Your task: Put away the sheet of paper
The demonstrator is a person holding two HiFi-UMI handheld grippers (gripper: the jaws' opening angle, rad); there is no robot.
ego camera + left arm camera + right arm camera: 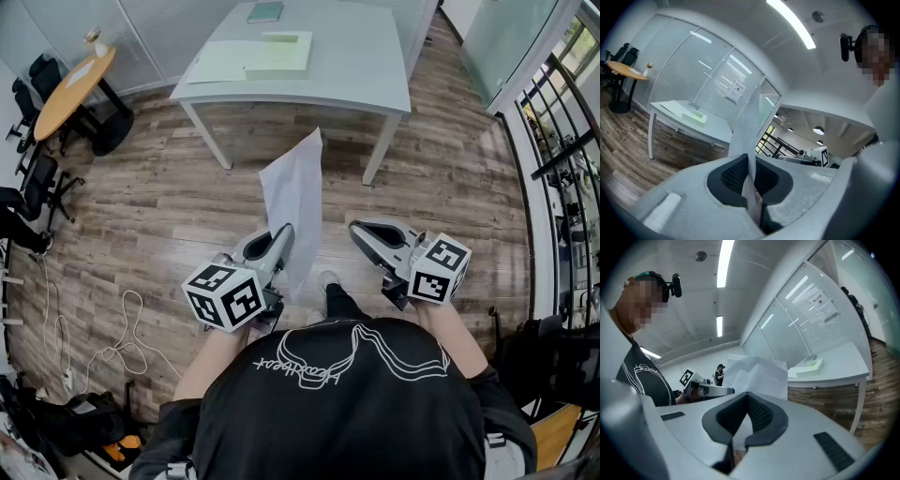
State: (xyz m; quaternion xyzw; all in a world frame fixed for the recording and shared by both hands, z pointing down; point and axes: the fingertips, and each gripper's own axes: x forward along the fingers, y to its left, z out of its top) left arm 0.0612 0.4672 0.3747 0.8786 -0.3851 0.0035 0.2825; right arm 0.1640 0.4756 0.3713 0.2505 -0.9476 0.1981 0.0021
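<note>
The carrying step seems in hand: the left gripper point(279, 236) has its jaws clamped on the bottom of the sheet of paper point(296, 183), held upright in the air well short of the desk point(375, 66), while the right gripper point(364, 230) has its jaws together on nothing. Next, I judge, the sheet must go forward over the desk's near edge onto a bare part of its top. The floor point(169, 197) before the desk lies open.

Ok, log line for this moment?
left claw: shut on sheet of paper, upright over floor | right claw: shut, empty | table: ahead
</note>
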